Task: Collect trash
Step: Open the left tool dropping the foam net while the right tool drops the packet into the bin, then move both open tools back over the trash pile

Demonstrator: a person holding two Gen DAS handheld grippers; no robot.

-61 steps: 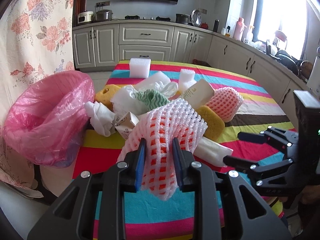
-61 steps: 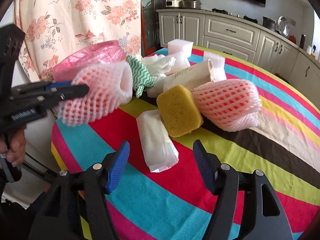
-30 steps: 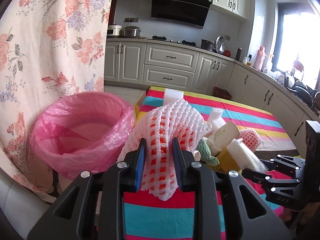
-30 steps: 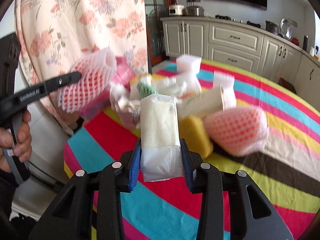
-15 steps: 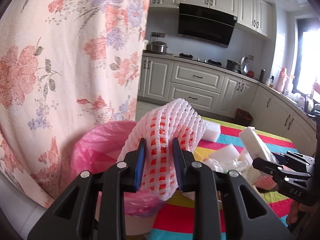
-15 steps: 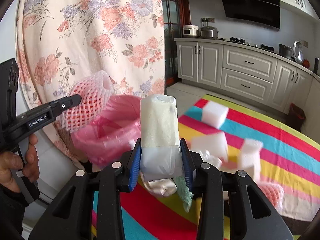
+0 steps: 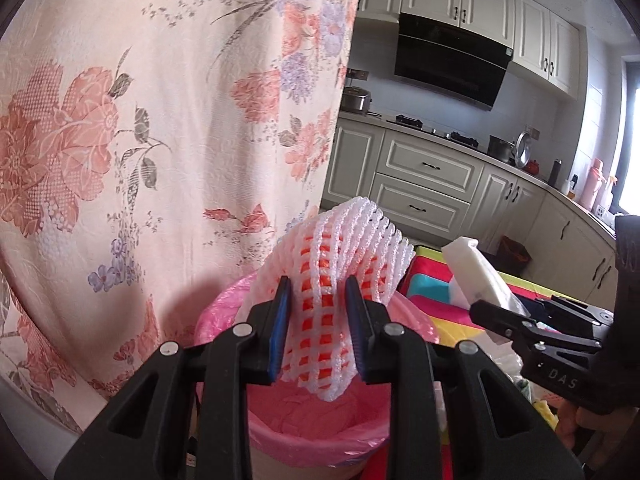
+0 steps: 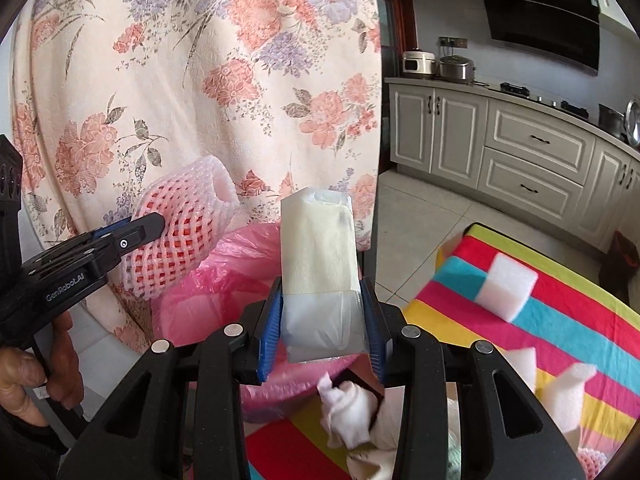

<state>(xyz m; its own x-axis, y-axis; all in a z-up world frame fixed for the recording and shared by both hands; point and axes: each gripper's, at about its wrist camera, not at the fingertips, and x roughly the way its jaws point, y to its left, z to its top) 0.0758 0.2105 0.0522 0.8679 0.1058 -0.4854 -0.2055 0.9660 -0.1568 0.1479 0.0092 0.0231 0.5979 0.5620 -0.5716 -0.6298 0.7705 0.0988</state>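
Note:
My left gripper [image 7: 318,328] is shut on a white and orange foam fruit net [image 7: 340,272] and holds it over the bin lined with a pink bag [image 7: 320,424]. The net [image 8: 180,236] also shows in the right wrist view, above the bag's left rim [image 8: 248,256]. My right gripper [image 8: 322,336] is shut on a white plastic-wrapped tissue pack [image 8: 318,252], held near the bag's right side. That pack [image 7: 478,276] shows at right in the left wrist view.
A floral curtain [image 7: 160,120] hangs right behind the bin. The striped table [image 8: 560,320] at right holds white foam blocks [image 8: 506,286] and crumpled white tissue [image 8: 352,412]. Kitchen cabinets [image 7: 420,184] stand beyond.
Both grippers have swung left from the table's trash pile to the pink bin, each carrying its item. The right gripper picked up the tissue pack along the way.

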